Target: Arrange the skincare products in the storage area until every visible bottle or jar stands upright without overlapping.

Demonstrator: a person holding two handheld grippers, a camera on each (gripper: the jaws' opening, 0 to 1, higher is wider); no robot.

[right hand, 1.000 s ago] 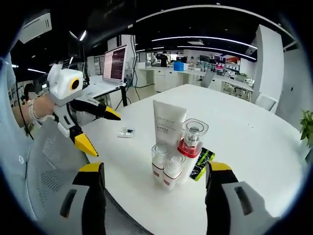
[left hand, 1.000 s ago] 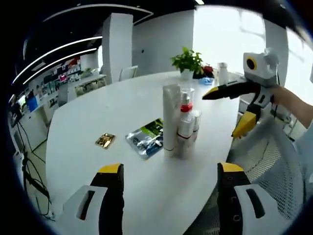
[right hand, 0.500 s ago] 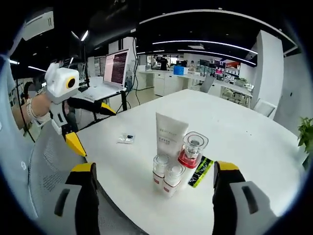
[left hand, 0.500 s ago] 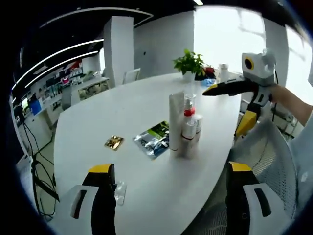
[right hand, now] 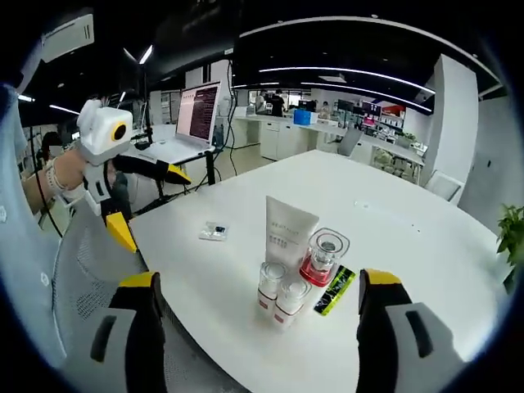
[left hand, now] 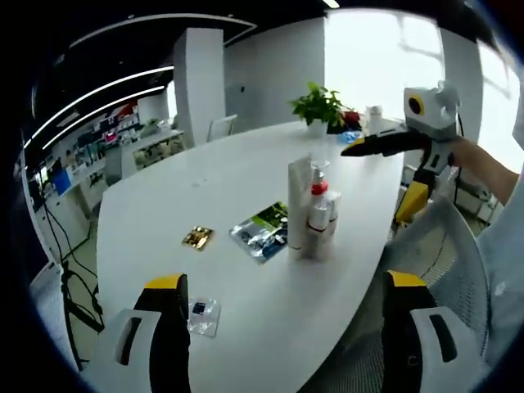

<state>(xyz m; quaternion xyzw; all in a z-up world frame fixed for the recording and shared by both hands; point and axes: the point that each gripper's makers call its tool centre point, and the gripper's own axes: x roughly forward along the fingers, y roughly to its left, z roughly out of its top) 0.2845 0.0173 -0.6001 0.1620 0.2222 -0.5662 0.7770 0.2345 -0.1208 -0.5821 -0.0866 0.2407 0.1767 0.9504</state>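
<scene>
A tight group of skincare products stands upright on the white table (left hand: 205, 196): a tall white tube (left hand: 298, 205) (right hand: 288, 233), a clear bottle with a red collar (left hand: 318, 205) (right hand: 321, 257), and two small white bottles with clear caps (right hand: 270, 286) (right hand: 290, 299). My left gripper (left hand: 288, 303) is open, well short of the group, and also appears in the right gripper view (right hand: 143, 192). My right gripper (right hand: 255, 299) is open with nothing between its jaws; in the left gripper view the right gripper (left hand: 385, 176) hangs off the table's edge.
Flat sachets lie on the table: a green and black one (left hand: 264, 229) (right hand: 334, 288), a gold one (left hand: 197, 238), a small clear packet (left hand: 201, 315) (right hand: 214, 232). A potted plant (left hand: 319, 105) stands at the far end. A mesh chair (left hand: 442, 246) and a laptop (right hand: 192, 115) are nearby.
Both cameras have drawn back from the products, which look smaller now. The small clear packet has come into the left gripper view. The products have not moved.
</scene>
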